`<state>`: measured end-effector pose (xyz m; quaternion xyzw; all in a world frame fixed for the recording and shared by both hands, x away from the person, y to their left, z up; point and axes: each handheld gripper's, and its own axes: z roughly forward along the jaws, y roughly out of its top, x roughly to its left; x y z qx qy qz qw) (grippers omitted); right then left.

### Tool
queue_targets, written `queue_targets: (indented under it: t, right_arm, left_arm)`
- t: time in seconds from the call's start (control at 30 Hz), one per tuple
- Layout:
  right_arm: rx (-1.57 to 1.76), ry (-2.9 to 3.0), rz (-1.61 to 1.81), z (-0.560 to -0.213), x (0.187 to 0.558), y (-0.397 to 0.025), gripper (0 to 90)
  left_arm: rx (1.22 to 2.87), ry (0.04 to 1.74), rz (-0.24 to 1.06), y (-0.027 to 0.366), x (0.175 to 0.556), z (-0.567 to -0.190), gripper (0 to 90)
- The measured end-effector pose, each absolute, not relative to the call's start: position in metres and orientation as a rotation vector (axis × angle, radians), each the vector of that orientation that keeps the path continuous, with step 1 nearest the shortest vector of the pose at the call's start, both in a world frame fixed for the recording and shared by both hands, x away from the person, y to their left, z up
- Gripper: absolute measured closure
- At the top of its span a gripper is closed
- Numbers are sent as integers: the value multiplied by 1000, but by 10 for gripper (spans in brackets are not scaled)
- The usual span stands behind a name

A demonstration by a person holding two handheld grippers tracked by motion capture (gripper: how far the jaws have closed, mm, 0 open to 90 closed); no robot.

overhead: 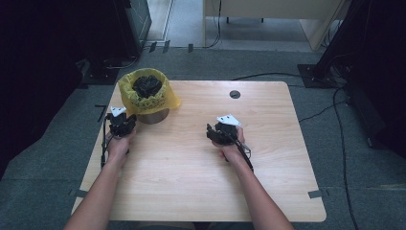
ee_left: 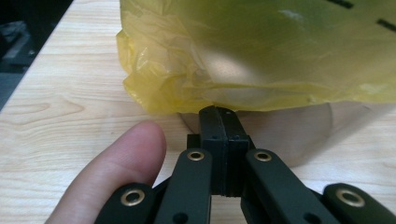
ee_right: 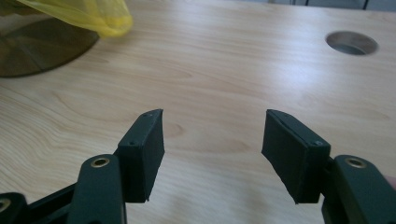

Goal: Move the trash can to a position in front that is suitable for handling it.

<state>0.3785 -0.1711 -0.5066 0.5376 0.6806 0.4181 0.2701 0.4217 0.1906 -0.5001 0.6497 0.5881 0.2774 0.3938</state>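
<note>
A person's two bare forearms reach forward from the near edge of a pale wooden table with rounded corners [overhead: 191, 191], each hand gripping a black two-jaw gripper. The left gripper [overhead: 122, 123] sits near the table's left edge, its jaws pressed flat together with nothing between them, their tips just short of the hanging skirt of a thin yellow plastic bag [ee_left: 243, 56]. The right gripper [overhead: 219, 133] rests near the middle of the table, well apart from the bag, its jaws spread wide and empty over bare wood. Farther back, toward the far left corner, stands a small round bin [overhead: 153, 116] lined with that yellow bag, whose rim is folded out over the top, and inside lies a crumpled black mass [overhead: 147, 85], which looks like soft film or cloth. The bag appears light, limp and crinkly, so it will likely slip and stretch rather than resist; the loose folded edge looks like the best place to pinch it. The bin itself seems light enough to slide if the bag is tugged. The left gripper view alone shows a thumb [ee_left: 116, 172] beside the closed jaws and the bag's wrinkles up close. The right gripper view shows the bin's lower wall [ee_right: 42, 46] from the side. The high view alone reveals the black contents, and a round cable hole [overhead: 234, 94] at the far edge.
</note>
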Motion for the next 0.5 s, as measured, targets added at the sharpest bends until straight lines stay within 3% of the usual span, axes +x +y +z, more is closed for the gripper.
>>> queue_targets:
  t: [0.27,0.37,0.5]
  right_arm:
    - [1376,1859,1138,-500,398,-131,385]
    - [1343,1863,1161,-498,405,-117,375]
    - [1283,1876,1171,-499,415,-100,335]
  left_arm:
    - [1688,1398,699,177,416,-496,900]
    - [1680,1438,717,178,415,-494,900]
    - [1666,1531,744,186,419,-497,608]
